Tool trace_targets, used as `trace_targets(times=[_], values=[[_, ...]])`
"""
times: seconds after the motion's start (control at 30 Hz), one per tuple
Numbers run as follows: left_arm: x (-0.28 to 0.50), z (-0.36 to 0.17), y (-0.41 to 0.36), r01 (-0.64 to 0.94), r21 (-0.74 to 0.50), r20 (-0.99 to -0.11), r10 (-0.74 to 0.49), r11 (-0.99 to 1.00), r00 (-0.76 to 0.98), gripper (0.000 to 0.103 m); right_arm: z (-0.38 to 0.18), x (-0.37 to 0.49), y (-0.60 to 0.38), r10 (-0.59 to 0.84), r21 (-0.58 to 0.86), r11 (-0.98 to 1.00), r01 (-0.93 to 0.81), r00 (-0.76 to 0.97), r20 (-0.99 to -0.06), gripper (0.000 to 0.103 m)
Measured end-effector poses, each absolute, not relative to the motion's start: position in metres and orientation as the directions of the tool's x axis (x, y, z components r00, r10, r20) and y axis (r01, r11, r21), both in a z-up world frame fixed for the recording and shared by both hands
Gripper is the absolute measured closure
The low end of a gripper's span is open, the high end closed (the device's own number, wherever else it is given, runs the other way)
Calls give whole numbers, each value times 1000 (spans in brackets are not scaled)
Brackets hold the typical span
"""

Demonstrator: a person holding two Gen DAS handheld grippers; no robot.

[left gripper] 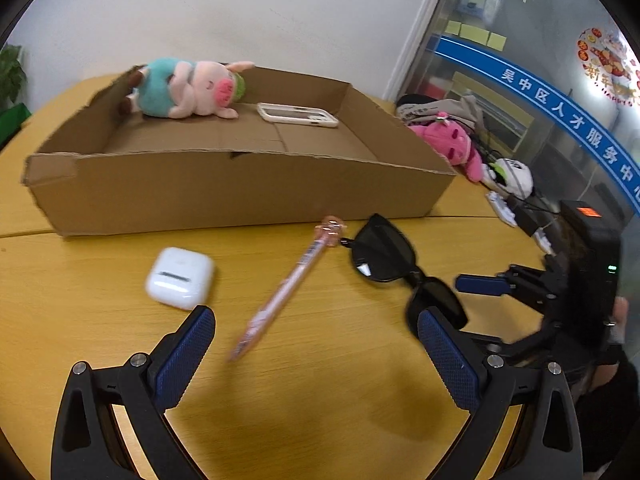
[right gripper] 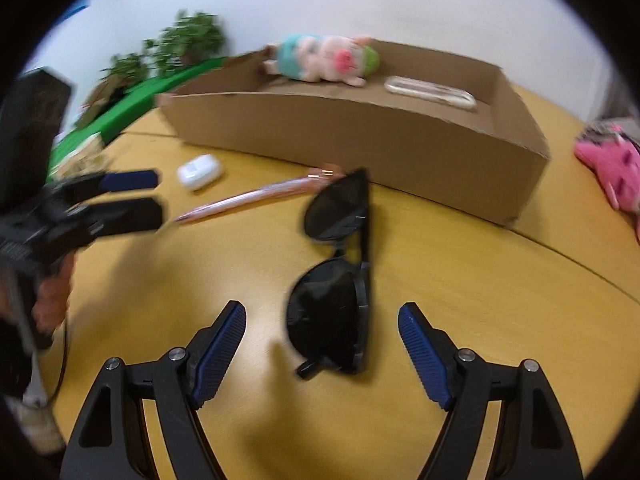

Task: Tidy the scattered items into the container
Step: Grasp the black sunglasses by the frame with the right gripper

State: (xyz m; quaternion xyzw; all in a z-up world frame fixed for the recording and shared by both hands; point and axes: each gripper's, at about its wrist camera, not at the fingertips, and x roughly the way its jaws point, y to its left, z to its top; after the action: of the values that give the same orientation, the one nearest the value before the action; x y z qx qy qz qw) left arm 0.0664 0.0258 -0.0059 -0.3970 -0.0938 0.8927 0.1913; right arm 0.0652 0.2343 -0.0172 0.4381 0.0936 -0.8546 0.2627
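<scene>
A shallow cardboard box (left gripper: 240,192) (right gripper: 360,140) stands on the yellow table; a pig plush (left gripper: 188,88) (right gripper: 324,58) and a white phone case (left gripper: 298,114) (right gripper: 430,92) lie inside. In front lie a white earbud case (left gripper: 180,278) (right gripper: 199,171), a pink pen (left gripper: 286,288) (right gripper: 256,198) and black sunglasses (left gripper: 400,276) (right gripper: 336,276). My left gripper (left gripper: 316,336) is open above the table, the pen between its fingers. My right gripper (right gripper: 322,344) is open, its fingers either side of the near sunglasses lens. Each gripper shows in the other's view: the right (left gripper: 484,284), the left (right gripper: 132,196).
A pink plush (left gripper: 460,148) (right gripper: 612,168), a white toy (left gripper: 512,178) and cables lie at the table's right edge. Green plants (right gripper: 188,40) stand beyond the left edge. A white wall rises behind the box.
</scene>
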Motion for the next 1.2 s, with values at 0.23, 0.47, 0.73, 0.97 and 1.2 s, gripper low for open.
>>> trace_targets(times=[0.23,0.47,0.73,0.97,1.2], values=[[56,-8,40,-284,-405,-669,494,-869,-556,0,-29,42,224,-328,105,-879,465,-431,-841,52],[45,-15,44,-272,-488,-661,554,-830,-505,0,-24,53,234,-387,197,-884,423,-430,-816,68],[12,-39,74,-249,-646,-646,691,-721,-325,7,-21,71,250,-454,304,-879,366,-450,-769,74],[6,-36,97,-246,-611,-693,659,-752,-293,29,-15,90,249,-470,298,-872,388,-491,-733,76],[7,-37,88,-216,-613,-703,650,-760,-289,56,-16,93,252,-489,314,-863,396,-499,-715,77]])
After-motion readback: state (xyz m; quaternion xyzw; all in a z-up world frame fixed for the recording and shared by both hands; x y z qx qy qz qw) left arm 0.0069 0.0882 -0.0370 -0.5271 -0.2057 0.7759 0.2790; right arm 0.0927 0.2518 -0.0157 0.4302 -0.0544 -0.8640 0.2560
